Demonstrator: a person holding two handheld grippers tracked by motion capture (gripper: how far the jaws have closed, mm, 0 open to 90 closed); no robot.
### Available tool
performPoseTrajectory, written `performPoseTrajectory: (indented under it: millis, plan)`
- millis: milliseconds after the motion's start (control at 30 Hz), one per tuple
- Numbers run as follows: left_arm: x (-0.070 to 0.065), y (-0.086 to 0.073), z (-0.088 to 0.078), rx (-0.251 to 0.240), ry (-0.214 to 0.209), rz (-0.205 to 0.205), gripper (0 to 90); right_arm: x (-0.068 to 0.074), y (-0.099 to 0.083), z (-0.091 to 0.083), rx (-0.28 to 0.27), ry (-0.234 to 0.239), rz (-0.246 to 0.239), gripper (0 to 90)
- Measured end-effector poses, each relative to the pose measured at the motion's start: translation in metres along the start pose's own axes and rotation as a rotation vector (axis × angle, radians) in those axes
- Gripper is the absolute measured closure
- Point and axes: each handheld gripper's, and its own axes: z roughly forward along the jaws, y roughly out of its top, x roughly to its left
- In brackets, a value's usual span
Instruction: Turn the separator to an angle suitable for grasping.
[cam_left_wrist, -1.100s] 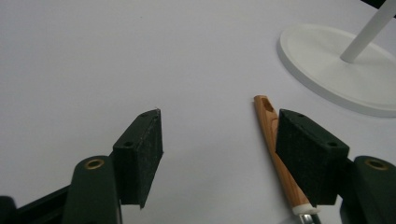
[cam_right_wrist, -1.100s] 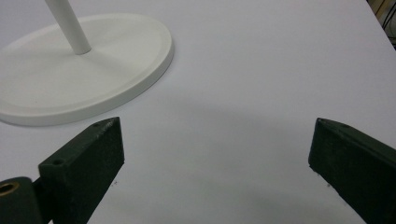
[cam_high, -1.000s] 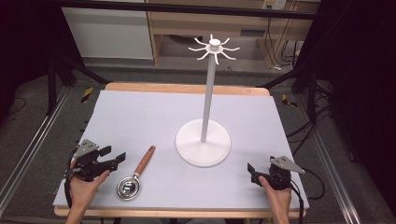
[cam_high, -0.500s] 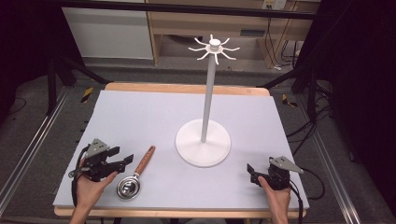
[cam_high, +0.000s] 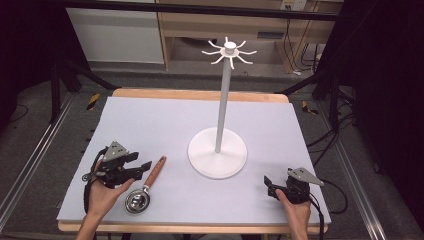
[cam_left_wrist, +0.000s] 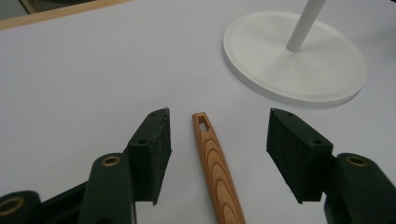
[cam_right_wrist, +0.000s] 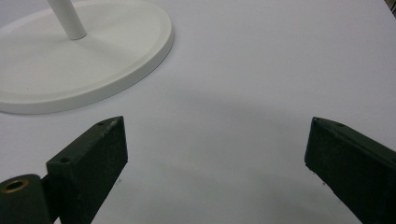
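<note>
- The wooden-handled strainer (cam_high: 146, 184) lies diagonally on the surface (cam_high: 150, 120), handle tip towards the white stand (cam_high: 218, 155).
- The left gripper (cam_high: 145, 167) has moved up to the handle; its jaws, just narrowing, straddle it without touching.
- The right gripper (cam_high: 269, 184) rests with jaws spread wide.

No readable text, label, brand, number or sign anywhere in these pictures.
</note>
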Motion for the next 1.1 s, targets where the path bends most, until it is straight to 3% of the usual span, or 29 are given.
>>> performPoseTrajectory:
  millis: [400, 800, 1100]
  plan:
    - [-0.006, 0.006, 0.02, 0.087, -0.015, 0.003, 42.3, 0.001, 0.0, 0.001, 0.015, 0.004, -0.012, 6.4]
    - [-0.013, -0.004, 0.04, 0.21, -0.004, 0.051, 49.2, 0.001, 0.001, 0.003, 0.025, 0.012, -0.025, 6.4]
    - [-0.013, -0.01, 0.047, 0.267, 0.004, 0.055, 49.8, 0.002, 0.001, 0.003, 0.033, 0.015, -0.02, 6.4]
